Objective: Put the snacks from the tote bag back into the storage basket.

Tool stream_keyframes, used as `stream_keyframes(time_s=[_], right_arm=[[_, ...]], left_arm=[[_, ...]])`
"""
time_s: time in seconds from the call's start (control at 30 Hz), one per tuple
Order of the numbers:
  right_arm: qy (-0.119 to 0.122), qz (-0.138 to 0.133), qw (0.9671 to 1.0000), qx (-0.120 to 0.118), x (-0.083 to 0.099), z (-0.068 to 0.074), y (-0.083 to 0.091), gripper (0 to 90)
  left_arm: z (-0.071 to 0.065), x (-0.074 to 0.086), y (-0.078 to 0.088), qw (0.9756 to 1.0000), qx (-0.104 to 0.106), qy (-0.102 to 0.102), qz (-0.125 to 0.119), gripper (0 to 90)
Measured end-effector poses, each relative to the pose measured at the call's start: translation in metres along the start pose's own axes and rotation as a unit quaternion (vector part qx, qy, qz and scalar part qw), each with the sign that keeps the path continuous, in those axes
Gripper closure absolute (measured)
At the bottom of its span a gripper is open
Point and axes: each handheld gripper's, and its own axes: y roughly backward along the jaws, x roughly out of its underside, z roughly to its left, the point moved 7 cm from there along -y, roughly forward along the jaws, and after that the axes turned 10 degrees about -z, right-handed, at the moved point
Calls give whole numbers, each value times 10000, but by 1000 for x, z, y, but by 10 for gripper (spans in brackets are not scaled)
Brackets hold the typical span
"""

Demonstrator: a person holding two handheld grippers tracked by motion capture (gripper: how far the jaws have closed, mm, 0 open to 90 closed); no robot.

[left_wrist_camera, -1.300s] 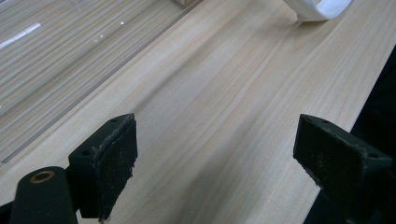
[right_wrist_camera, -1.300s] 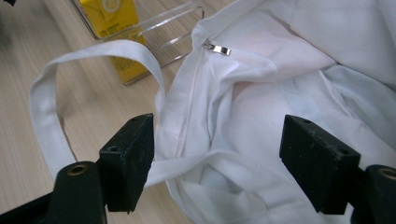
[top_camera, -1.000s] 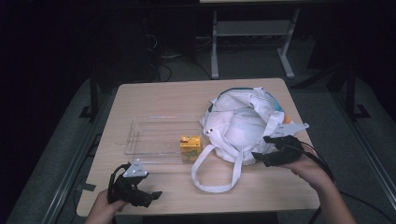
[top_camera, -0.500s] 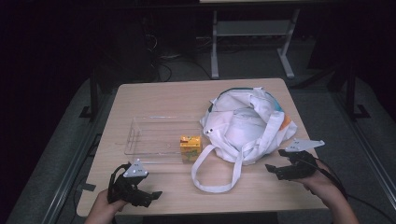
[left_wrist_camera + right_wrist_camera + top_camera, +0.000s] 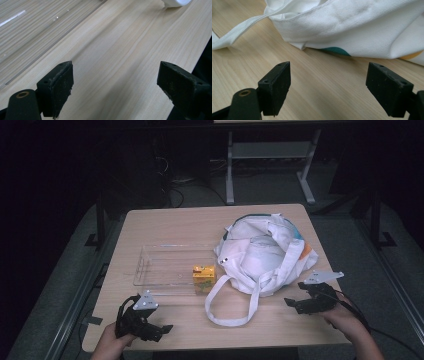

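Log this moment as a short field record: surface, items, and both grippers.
surface: wooden table
bag: white tote bag, slumped, strap looped toward the front edge
tray: clear tray, left of the bag
box: small orange box at the tray's right end
left gripper: jaws open, empty
right gripper: jaws open, empty, near the bag

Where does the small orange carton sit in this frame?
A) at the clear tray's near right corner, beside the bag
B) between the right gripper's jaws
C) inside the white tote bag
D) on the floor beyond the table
A: the high view shows the orange carton standing at the near right corner of the clear tray, just left of the white tote bag.
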Motion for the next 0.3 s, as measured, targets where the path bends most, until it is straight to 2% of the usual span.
stream_keyframes(time_s=[0.3], right_arm=[[-27, -7, 10000, -13, 1, -1, 1, 187]], left_arm=[[1, 1, 0, 10000, -2, -20, 12, 133]])
